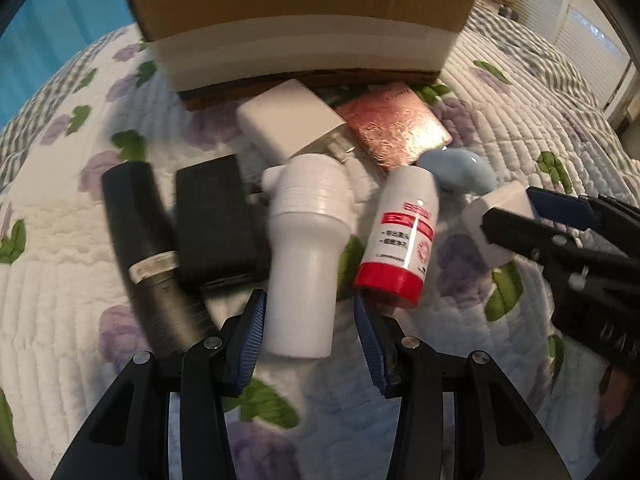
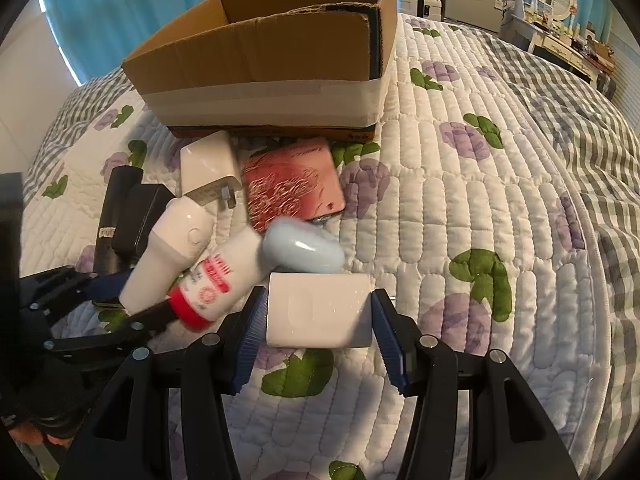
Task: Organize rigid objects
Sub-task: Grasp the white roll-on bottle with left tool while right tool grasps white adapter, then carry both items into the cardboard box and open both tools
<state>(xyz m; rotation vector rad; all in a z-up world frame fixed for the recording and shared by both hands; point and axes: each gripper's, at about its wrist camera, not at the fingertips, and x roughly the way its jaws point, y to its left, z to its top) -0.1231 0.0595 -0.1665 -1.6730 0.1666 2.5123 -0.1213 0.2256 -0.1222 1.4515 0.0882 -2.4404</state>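
Note:
A pile of rigid objects lies on the quilt in front of a cardboard box (image 1: 304, 12) (image 2: 260, 60). My left gripper (image 1: 310, 344) is open, its jaws on either side of the base of a white flashlight-shaped device (image 1: 308, 240) (image 2: 168, 256). Beside it lies a white bottle with a red cap (image 1: 400, 240) (image 2: 212, 284). My right gripper (image 2: 318, 334) (image 1: 508, 216) is open around a white rectangular block (image 2: 320, 308) (image 1: 492, 224), its pads (image 2: 256, 336) close to the block's sides.
Also in the pile: a black cylinder (image 1: 148, 248), a black box (image 1: 216, 224), a white charger (image 1: 288, 124) (image 2: 208, 168), a pink patterned case (image 1: 396, 128) (image 2: 292, 184) and a pale blue oval object (image 1: 460, 172) (image 2: 304, 252). Furniture stands beyond the bed (image 2: 480, 200).

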